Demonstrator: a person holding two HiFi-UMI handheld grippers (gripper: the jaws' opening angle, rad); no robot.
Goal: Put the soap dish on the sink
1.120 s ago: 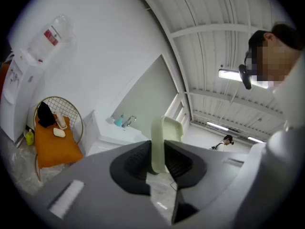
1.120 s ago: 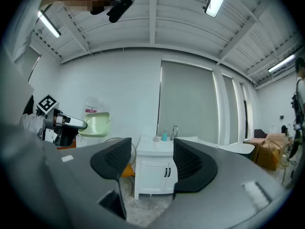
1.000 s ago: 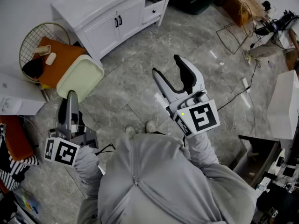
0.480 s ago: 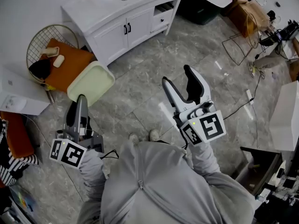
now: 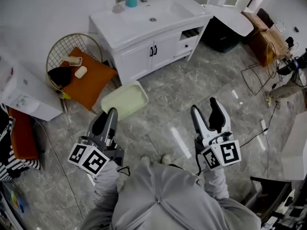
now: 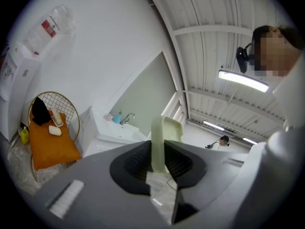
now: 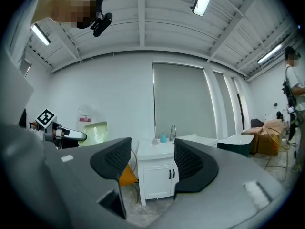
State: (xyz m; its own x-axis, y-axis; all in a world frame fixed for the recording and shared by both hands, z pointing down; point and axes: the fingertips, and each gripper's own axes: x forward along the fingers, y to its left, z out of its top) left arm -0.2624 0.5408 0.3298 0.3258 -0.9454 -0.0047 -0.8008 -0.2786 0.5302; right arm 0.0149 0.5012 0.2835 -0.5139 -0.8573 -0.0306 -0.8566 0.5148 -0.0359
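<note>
The soap dish [image 5: 123, 100] is a pale green rectangular tray, held by one edge over the grey stone floor. My left gripper [image 5: 111, 114] is shut on it, and in the left gripper view the dish [image 6: 162, 140] stands edge-on between the pads. The white sink cabinet [image 5: 158, 30] with its basin and tap stands ahead, a short way beyond the dish. My right gripper [image 5: 205, 108] is open and holds nothing. In the right gripper view the sink [image 7: 164, 149] shows between the jaws, with the dish [image 7: 96, 131] to the left.
A round wire chair with an orange cushion [image 5: 86, 78] stands left of the cabinet, with small pale items on it. A teal bottle [image 5: 131, 2] sits by the tap. A white box [image 5: 21, 92] is at far left. A dark bin [image 5: 221, 32], cardboard boxes and cables lie right.
The sink cabinet has come further into view and lower in the head view. Both grippers now show lower in that view. The left still grips the dish and the right stays open.
</note>
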